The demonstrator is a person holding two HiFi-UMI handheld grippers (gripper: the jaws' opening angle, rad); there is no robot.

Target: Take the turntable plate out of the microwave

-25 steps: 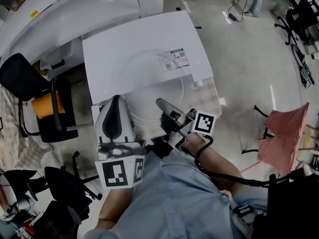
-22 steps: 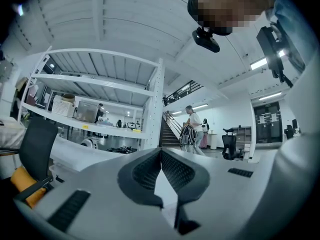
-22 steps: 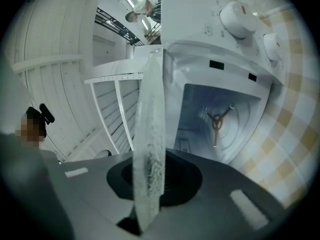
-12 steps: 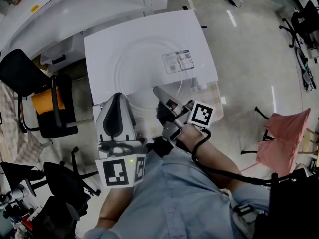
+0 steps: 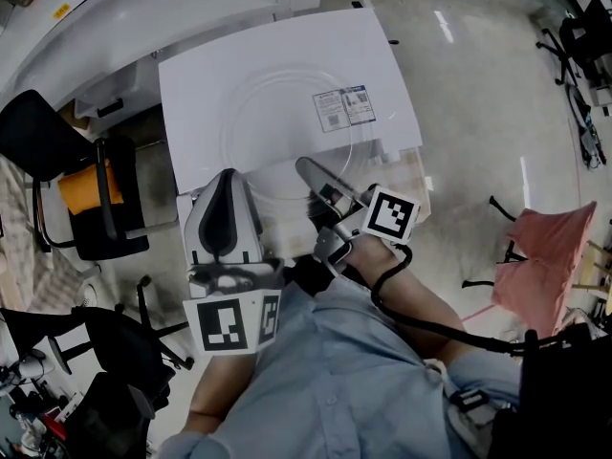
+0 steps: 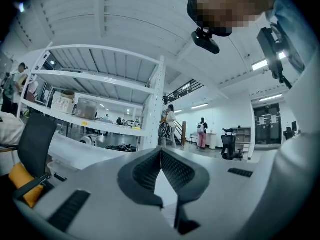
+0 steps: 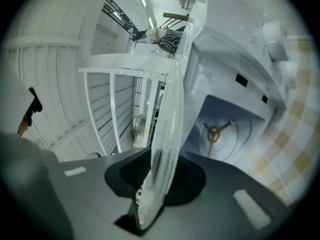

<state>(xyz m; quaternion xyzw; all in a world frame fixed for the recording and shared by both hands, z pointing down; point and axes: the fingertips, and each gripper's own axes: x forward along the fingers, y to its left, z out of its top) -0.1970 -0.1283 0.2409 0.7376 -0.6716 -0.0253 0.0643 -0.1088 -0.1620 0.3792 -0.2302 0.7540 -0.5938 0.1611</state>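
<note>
The clear glass turntable plate lies flat on top of the white microwave, overlapping its label. My right gripper reaches to the plate's near rim. In the right gripper view the plate shows edge-on between the jaws, which have just been opening; dark gaps show on both sides of the rim. The right gripper faces the open microwave cavity with its bare turntable hub. My left gripper hovers at the microwave's near edge, left of the right one. The left gripper is shut on nothing.
A black chair with an orange cushion stands left of the microwave. A pink cloth on a stand is at the right. A checkered cloth lies under the microwave. White shelving and distant people show ahead of the left gripper.
The plate has slid further onto the microwave top, now overlapping the label, and the right gripper followed it a little forward. The left gripper has stayed put.
</note>
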